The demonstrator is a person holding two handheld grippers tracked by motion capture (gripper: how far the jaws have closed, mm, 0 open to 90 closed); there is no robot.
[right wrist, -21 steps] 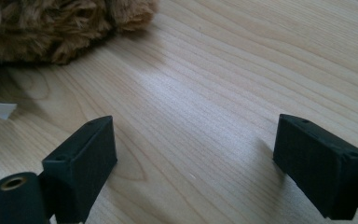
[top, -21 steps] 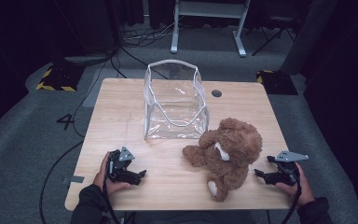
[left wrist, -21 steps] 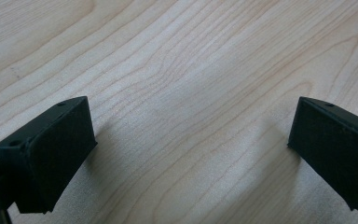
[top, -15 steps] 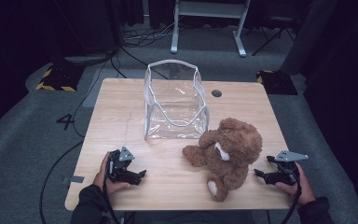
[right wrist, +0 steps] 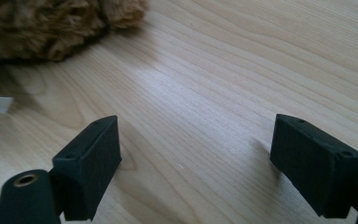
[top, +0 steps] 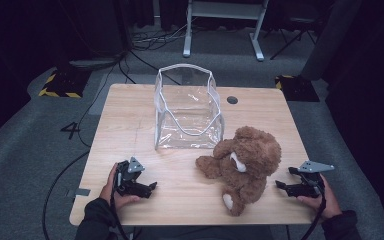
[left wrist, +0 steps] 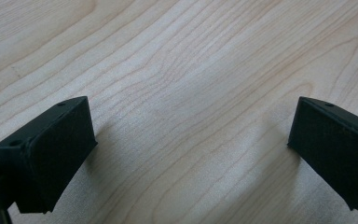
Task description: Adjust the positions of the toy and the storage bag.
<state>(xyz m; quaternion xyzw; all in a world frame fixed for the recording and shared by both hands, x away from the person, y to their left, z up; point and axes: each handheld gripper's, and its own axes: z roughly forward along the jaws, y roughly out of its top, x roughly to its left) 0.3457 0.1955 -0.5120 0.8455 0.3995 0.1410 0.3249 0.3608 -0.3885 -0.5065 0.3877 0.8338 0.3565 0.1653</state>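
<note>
Bear [top: 245, 162] lies on counter [top: 130, 130] beside clear bag [top: 187, 107]; left gripper [top: 147, 187] and right gripper [top: 282, 186] rest nearby, fingers released, empty.

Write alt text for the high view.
A brown teddy bear lies on a wooden table in front of a clear open bag. An open left hand-held gripper and right hand-held gripper rest near the front edge.

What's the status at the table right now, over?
Left gripper and right gripper open, empty, low over the table. Teddy bear lies untouched beside the clear bag. Nothing blocking.
</note>
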